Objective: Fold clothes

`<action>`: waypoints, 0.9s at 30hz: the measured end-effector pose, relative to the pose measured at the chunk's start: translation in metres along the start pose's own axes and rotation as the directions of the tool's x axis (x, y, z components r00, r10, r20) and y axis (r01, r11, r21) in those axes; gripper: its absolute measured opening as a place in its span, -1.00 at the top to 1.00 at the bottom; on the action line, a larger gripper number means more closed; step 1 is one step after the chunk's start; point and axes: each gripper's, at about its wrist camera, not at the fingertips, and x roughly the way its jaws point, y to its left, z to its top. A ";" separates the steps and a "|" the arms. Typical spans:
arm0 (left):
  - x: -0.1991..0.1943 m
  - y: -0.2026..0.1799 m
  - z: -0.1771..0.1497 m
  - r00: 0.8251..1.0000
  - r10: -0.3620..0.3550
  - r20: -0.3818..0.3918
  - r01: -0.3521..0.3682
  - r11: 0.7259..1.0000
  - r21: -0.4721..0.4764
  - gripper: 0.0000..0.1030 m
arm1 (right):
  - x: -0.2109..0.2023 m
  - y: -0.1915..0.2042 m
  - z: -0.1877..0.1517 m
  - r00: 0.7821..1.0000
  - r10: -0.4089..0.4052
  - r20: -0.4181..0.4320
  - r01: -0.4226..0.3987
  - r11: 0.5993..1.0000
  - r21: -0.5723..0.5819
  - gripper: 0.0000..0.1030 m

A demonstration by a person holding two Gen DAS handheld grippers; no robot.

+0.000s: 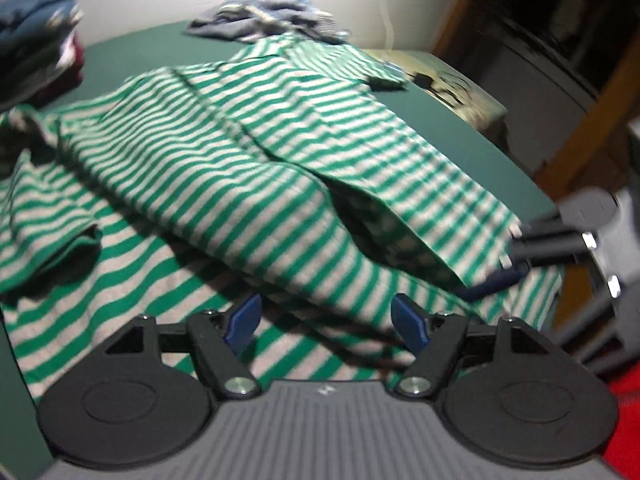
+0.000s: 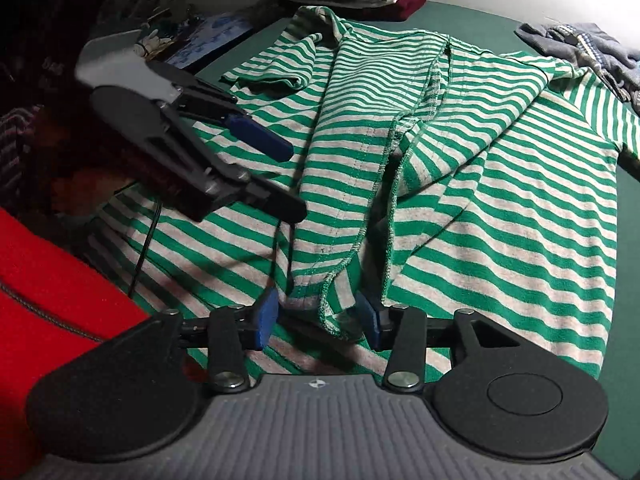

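The right gripper [image 2: 320,320] pinches the hem of the green-and-white striped cotton shirt [image 2: 460,184] lifted off the dark green table [image 2: 472,28]. The left gripper [image 1: 326,318] stands open (holding nothing), so the raised fold could sag, twist or slip sideways.

The striped shirt [image 1: 224,152] lies on the green table [image 1: 460,120], 1 side folded over. The left gripper [image 1: 326,318] hovers open above it. The right gripper [image 1: 516,256] pinches the hem.

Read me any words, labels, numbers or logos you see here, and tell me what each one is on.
No readable words or numbers.
Small white emblem on the right gripper's grey body: a symbol, no letters.
Faint white mark on the left gripper's grey body: too blurred.
Blue printed item beside the striped shirt: too blurred.
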 end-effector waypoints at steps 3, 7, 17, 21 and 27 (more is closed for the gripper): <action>0.012 0.012 0.010 1.000 -0.030 -0.005 0.029 0.993 -0.118 -0.25 | 0.002 0.002 0.001 1.000 -0.009 0.001 0.009 1.000 -0.022 0.88; 0.018 0.015 0.015 0.999 -0.040 0.012 0.042 0.981 -0.191 0.50 | -0.006 0.006 0.002 0.999 -0.017 0.040 0.020 0.998 -0.065 0.94; -0.025 0.016 0.015 0.998 0.051 0.032 -0.047 0.993 -0.106 0.86 | -0.020 0.019 0.026 0.989 0.117 0.088 -0.101 0.982 -0.160 0.90; 0.000 0.012 0.001 0.995 0.088 -0.043 -0.091 0.993 -0.076 0.87 | -0.029 0.004 0.030 0.986 0.131 0.107 -0.120 0.987 -0.107 0.70; -0.013 0.017 0.000 0.993 0.116 -0.023 -0.117 0.990 -0.082 0.50 | -0.050 -0.043 0.036 0.974 0.054 0.220 -0.085 0.988 0.131 0.43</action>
